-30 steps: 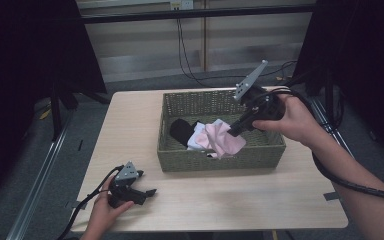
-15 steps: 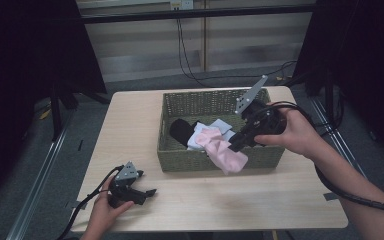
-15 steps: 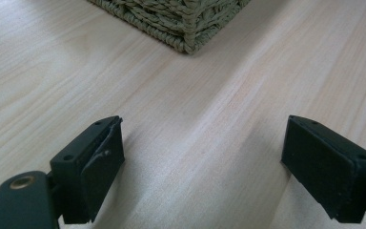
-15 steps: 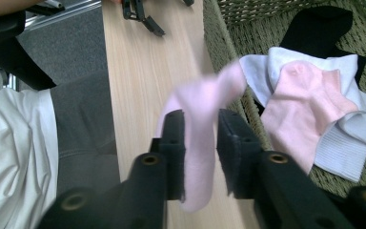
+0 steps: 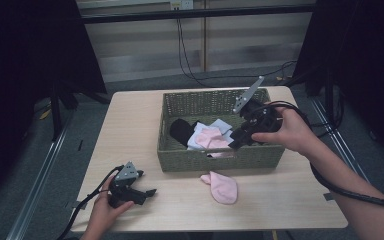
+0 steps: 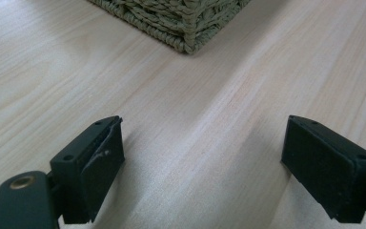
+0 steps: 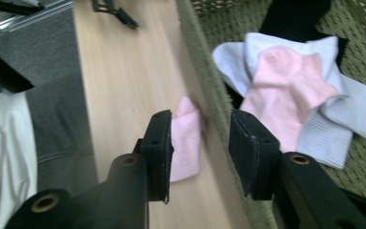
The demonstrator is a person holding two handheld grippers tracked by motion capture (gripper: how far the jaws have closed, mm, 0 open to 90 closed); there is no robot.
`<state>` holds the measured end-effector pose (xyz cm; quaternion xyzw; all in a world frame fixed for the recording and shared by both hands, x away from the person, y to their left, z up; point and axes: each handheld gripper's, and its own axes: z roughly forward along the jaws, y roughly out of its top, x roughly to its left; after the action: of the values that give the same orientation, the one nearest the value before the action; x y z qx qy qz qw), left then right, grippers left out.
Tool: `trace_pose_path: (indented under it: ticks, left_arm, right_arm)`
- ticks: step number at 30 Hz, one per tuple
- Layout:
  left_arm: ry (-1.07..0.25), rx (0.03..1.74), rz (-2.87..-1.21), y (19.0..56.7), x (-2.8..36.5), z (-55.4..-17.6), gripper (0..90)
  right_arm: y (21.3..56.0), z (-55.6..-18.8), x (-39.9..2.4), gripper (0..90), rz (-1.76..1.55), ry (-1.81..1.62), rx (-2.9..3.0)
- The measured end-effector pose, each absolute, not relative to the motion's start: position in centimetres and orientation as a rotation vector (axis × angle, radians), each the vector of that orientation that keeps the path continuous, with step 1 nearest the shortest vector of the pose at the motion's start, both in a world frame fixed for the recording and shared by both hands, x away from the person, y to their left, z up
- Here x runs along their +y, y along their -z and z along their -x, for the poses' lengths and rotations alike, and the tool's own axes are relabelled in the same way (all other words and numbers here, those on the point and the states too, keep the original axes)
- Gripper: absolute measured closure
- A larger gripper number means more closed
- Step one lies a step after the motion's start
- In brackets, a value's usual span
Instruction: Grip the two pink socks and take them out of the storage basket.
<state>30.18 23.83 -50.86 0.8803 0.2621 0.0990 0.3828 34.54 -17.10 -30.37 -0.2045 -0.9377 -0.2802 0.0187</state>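
wooden table (image 5: 130, 130), pink sock (image 5: 221, 186) dropped.

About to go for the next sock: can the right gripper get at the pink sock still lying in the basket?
Probably yes. The right gripper hangs over the basket's front rim with jaws apart and nothing between them, and the pink sock lies on top of the pale blue ones, uncovered.

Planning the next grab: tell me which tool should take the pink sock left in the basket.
Right. The right tool hangs open at the basket rim beside that pink sock; the left tool rests on the table.
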Motion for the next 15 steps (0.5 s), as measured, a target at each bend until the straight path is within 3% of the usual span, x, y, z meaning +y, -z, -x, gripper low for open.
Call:
trace_pose_path:
  ticks: [15]
  left_arm:
    - [-0.253, 0.666, -2.245, 50.9, 23.8, -30.2, 13.6]
  right_arm:
    - [35.4, -40.1, -16.3, 53.6, 0.867, 0.677, -2.971]
